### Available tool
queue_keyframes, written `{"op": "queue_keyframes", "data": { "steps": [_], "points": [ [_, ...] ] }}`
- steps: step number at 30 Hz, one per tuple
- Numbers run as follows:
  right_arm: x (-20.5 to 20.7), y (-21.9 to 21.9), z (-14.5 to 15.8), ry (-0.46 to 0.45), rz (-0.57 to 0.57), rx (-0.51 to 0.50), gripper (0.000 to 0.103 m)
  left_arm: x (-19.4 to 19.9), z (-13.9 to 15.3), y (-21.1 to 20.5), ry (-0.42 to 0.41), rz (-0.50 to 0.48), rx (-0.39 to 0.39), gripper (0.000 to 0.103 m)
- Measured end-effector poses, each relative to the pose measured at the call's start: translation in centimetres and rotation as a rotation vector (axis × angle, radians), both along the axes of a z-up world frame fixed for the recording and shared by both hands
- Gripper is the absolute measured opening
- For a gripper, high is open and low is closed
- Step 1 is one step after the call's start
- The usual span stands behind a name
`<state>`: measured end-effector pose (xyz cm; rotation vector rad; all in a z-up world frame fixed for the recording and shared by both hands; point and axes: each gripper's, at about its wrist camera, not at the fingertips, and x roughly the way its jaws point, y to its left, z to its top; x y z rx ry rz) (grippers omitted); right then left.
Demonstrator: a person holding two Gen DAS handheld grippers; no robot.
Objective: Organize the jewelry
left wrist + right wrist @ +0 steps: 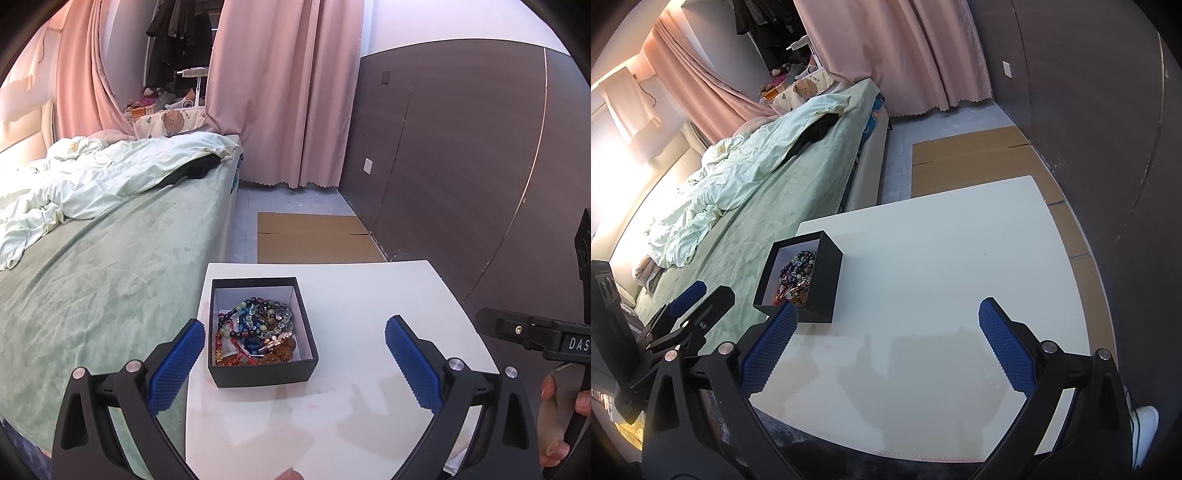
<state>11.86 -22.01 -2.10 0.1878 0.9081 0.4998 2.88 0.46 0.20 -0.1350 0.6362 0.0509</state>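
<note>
While all beads (255, 330) sit heaped in black box (263, 373) on table (369, 295), L gripper (294, 345) & R gripper (887, 330) hover agape, empty: either pre-sort or done.

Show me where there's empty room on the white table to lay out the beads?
The white table is bare everywhere right of the black box, out to its far and right edges, and in front of it too. Only the box's corner by the bed is crowded; the box is heaped with beaded jewelry.
</note>
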Motion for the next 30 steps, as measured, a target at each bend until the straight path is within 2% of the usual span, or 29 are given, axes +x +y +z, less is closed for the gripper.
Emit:
{"op": "queue_keyframes", "data": {
  "steps": [18, 30],
  "points": [
    [-0.18, 0.16, -0.16, -0.012, 0.009, -0.016, 0.098, 0.12, -0.08, -0.12, -0.006, 0.006, 0.036, 0.095],
    [-0.83, 0.69, 0.18, -0.031, 0.015, -0.024, 0.098, -0.55, 0.39, 0.08, -0.019, 0.006, 0.028, 0.095]
  ]
}}
